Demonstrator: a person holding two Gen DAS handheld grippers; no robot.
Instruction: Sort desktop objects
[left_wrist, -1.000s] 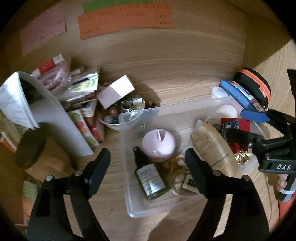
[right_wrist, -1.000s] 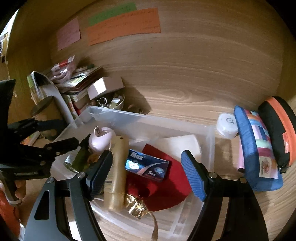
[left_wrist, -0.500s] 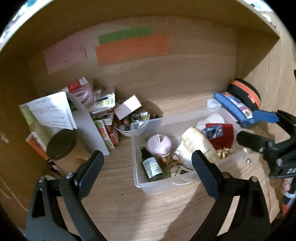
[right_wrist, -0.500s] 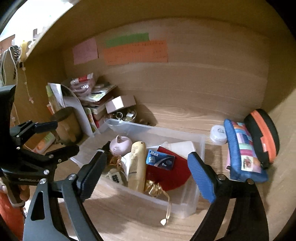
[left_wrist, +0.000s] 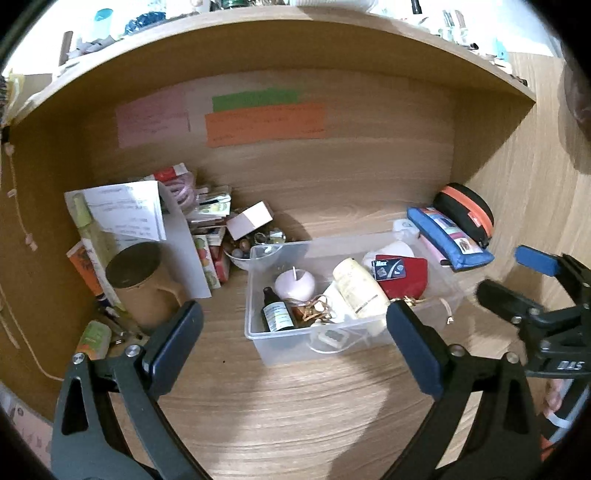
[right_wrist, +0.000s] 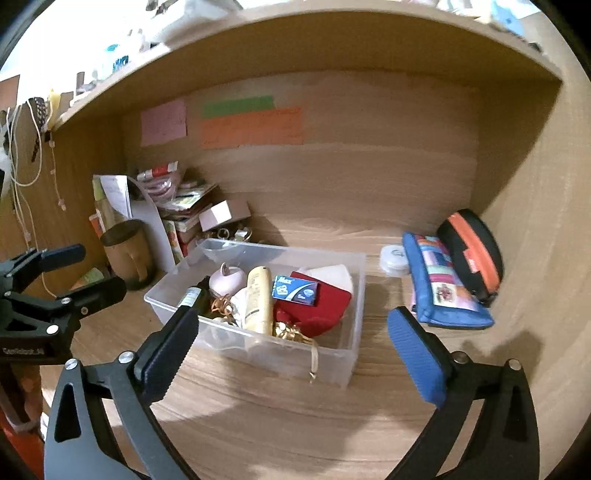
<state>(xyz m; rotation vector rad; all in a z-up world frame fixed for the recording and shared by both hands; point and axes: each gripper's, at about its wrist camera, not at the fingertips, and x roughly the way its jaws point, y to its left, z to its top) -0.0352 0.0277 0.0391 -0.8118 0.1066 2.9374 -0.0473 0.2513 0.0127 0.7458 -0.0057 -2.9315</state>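
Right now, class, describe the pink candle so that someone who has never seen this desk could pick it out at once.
Find the clear plastic bin in the middle of the wooden desk. At its left end, behind the dark dropper bottle lying there, sits the pink candle. It is the only round, pale pink thing in the bin, with a short white wick standing up from its top.

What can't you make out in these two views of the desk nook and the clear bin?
- Writing on the orange note: too small and blurred in both views.
- White item at the clear bin's front: half behind the left tongs' finger in the left wrist view, blurred through the wall in the right.
- Bowl contents: partly covered by the small box.
- Stack beside the white sheet: titles unreadable.
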